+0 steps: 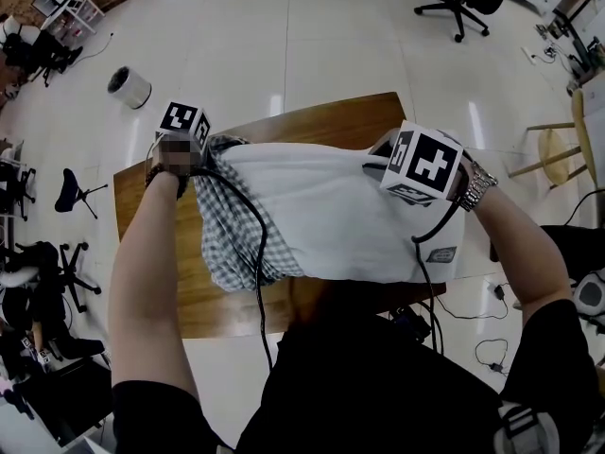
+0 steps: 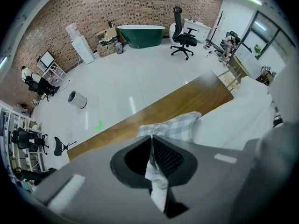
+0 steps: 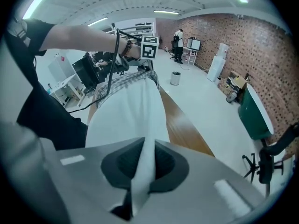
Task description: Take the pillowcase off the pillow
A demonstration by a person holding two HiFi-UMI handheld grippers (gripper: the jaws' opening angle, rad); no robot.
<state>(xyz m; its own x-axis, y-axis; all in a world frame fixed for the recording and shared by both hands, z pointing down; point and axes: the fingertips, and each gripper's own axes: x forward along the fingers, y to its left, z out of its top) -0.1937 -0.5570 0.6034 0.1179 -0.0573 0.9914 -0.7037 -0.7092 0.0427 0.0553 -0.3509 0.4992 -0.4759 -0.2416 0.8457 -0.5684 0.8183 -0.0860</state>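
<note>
Pinching pillowcase point(image 2: 172, 126) left, pillow point(image 3: 133, 111) right.

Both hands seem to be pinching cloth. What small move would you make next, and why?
Probably draw the left gripper farther away from the right gripper, along the table. The left one is shut on the checked pillowcase and the right one on the white pillow. The pillowcase is bunched over only the pillow's left end.

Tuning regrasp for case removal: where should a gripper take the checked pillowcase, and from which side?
Pinch the bunched edge at the pillow's left end, from above. The checked pillowcase covers only that end in loose, thin folds; the left gripper is shut on it there, the right gripper on the pillow.
</note>
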